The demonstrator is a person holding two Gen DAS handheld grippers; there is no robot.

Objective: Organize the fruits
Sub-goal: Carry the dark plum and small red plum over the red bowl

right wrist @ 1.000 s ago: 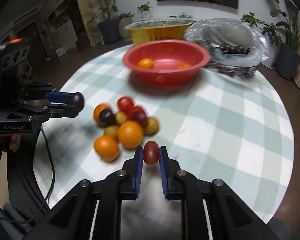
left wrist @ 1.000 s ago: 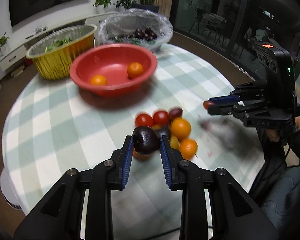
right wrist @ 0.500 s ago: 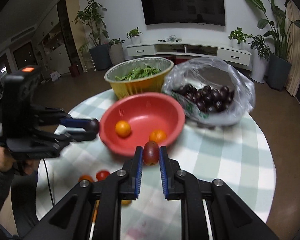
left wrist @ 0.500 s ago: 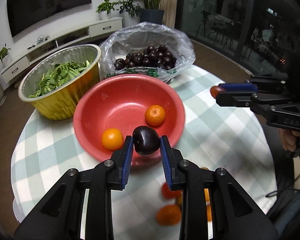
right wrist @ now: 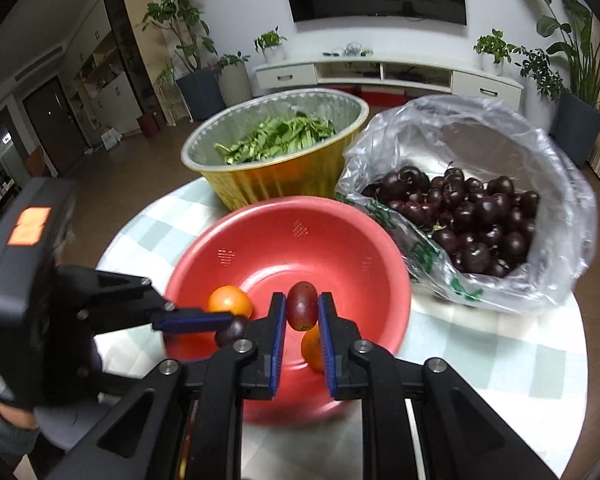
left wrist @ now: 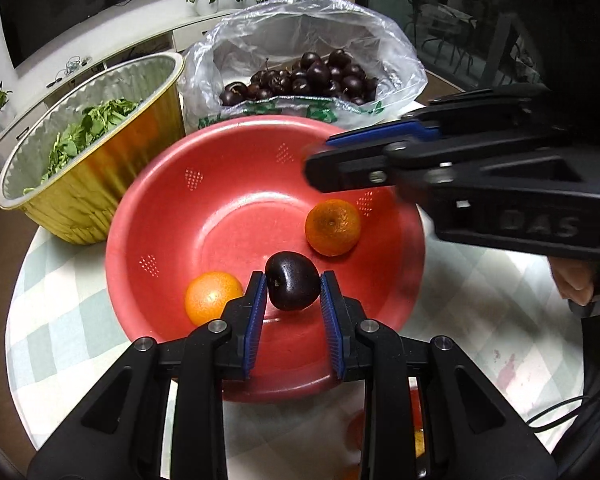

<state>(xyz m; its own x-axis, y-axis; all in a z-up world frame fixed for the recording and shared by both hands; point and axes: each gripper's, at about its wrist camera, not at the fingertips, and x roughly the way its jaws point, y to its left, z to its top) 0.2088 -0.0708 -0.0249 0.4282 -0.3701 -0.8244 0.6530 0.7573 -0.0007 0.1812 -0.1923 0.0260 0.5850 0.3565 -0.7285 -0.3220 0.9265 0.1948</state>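
Observation:
My left gripper [left wrist: 293, 286] is shut on a dark plum [left wrist: 293, 286] and holds it above the near part of the red bowl [left wrist: 228, 184]. Two oranges [left wrist: 332, 227] lie in the bowl. My right gripper [right wrist: 301, 307] is shut on a small red fruit [right wrist: 302, 305] over the same bowl [right wrist: 340, 236]. In the left wrist view the right gripper [left wrist: 320, 160] reaches in from the right over the bowl's far side. In the right wrist view the left gripper [right wrist: 224, 326] comes in from the left with its plum [right wrist: 230, 331].
A gold foil bowl of green leaves [left wrist: 84, 152] stands behind the red bowl on the left. A clear plastic bag of dark cherries [left wrist: 308, 76] stands behind it on the right. Loose fruit [left wrist: 416, 440] lies on the checked tablecloth [left wrist: 480, 320] below my left gripper.
Both grippers have lifted their fruits from the pile on the cloth and moved forward to hover over the red bowl. The right gripper has come in close beside the left.

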